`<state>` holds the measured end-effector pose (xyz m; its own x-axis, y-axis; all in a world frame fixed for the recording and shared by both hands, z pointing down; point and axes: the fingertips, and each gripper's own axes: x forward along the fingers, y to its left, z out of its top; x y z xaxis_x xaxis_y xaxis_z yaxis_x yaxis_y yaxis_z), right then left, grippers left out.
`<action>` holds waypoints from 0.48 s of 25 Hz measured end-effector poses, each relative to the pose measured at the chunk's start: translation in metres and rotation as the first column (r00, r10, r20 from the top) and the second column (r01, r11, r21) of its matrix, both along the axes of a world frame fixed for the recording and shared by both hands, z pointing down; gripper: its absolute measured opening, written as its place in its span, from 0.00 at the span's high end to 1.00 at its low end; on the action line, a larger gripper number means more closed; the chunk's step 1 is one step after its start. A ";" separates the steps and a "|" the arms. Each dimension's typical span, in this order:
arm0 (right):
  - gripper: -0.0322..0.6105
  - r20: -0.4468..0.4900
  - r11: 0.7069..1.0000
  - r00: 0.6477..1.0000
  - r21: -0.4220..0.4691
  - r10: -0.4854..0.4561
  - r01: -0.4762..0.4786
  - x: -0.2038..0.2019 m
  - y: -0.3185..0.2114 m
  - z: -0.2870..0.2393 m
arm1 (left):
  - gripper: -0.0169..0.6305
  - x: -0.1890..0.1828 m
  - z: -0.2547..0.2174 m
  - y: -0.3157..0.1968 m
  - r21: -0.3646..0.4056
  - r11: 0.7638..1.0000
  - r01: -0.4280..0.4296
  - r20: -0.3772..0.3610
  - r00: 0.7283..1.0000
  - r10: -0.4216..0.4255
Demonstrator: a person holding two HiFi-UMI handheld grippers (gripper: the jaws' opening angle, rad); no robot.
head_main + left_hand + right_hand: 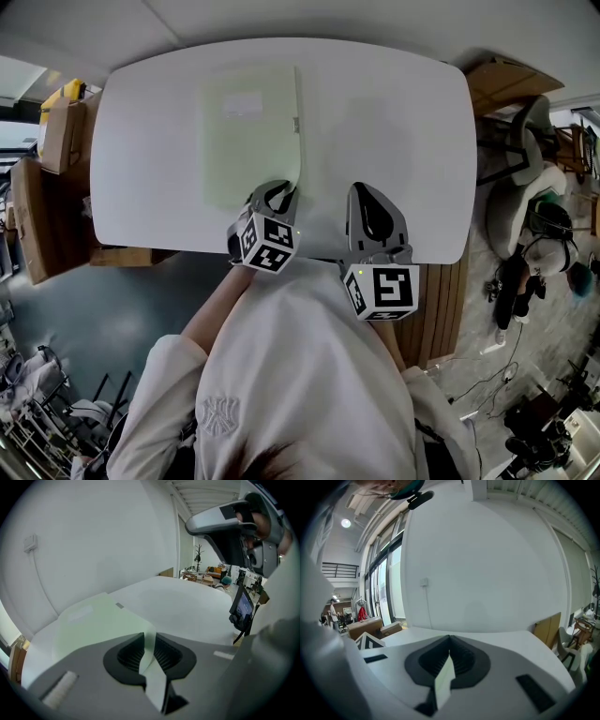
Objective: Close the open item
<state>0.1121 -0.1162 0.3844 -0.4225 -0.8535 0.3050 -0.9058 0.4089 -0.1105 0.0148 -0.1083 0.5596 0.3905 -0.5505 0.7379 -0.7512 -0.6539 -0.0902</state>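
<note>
Folder, pale green, lies flat on the white bench, its cover seemingly down already. Nearest the person, the right claw hovers beside it with its tips together. The left claw stands slightly spread around the folder's near right corner, its pads not pressing. The step is best done by drawing that claw straight back without snagging the cover, then checking that the far edges lie flush.

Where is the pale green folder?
Head view: the pale green plastic folder lies on the white table, left of centre, near corner at the left tool.
</note>
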 end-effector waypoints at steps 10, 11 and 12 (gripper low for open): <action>0.94 0.000 1.000 1.000 -0.001 -0.006 0.006 0.000 0.003 0.001 | 0.87 0.002 0.007 0.001 -0.054 0.998 -0.011 -0.025 1.000 0.010; 0.94 0.000 1.000 1.000 0.000 -0.007 0.007 0.000 0.003 0.001 | 0.87 0.003 0.007 0.001 -0.057 0.998 -0.011 -0.029 1.000 0.009; 0.94 0.000 1.000 1.000 0.000 -0.009 0.009 -0.001 0.003 0.000 | 0.87 0.003 0.007 0.001 -0.060 0.998 -0.010 -0.033 0.999 0.008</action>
